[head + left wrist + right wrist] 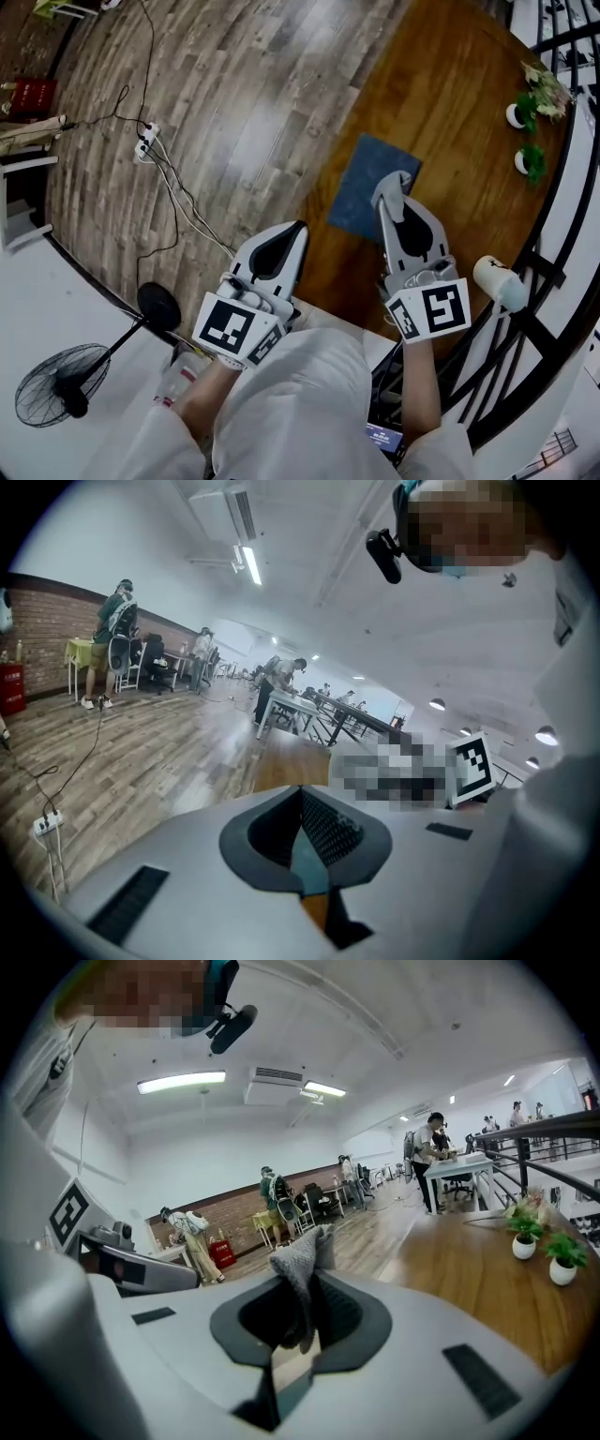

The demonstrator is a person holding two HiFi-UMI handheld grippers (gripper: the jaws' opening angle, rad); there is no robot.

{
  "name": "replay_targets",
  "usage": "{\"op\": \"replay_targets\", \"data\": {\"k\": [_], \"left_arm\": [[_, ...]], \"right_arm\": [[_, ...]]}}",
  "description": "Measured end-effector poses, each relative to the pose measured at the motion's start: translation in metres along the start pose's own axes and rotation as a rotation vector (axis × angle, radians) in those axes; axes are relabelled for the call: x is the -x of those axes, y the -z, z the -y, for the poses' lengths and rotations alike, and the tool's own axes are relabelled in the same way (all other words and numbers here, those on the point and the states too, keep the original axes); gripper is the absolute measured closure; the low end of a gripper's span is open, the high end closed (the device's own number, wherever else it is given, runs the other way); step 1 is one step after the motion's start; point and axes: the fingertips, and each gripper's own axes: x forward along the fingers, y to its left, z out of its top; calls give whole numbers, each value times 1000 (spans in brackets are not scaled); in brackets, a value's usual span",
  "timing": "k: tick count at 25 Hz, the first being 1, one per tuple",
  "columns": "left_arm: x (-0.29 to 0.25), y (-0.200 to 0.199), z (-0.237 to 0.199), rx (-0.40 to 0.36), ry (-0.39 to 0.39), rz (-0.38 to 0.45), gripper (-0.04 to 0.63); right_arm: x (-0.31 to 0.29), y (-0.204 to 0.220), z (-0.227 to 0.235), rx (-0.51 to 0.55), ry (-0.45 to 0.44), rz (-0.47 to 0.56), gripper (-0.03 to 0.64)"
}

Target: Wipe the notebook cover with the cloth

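Here, right gripper (386, 200) fingers clamp cloth (395, 181) by notebook (361, 190); left gripper (299, 227) fingers together; plants (528, 106) beyond.

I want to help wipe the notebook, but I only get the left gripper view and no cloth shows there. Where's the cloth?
Observer: The cloth is pinched in the right gripper's jaws.
Operator: And where's the notebook?
Observer: The head view shows the blue notebook lying flat on the wooden table, at the right gripper's tip.
Operator: Is the cloth touching it?
Observer: From above, the cloth overlaps the notebook's right side; whether it touches, I cannot tell.
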Motion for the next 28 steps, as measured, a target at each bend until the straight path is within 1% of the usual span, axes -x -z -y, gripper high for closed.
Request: {"op": "replay_targets", "data": {"k": [7,12,15,22,28], "left_arm": [[-23,14,-13,24,-27,-16,575],[-42,21,-18,52,-43,-21,575],[-49,27,-20,64,-45,-29,575],[-63,42,-24,79,-51,-54,575],[-70,52,-26,94,-63,-66,575]], "right_arm": [[-37,28,22,-90,-15,-33,575],[-58,51,40,-154,-13,-89,575],[-69,62,48,-173,-6,-121,575],[-96,91,58,-230,-20,-220,575],[-115,114,65,-269,-2,-325,575]]}}
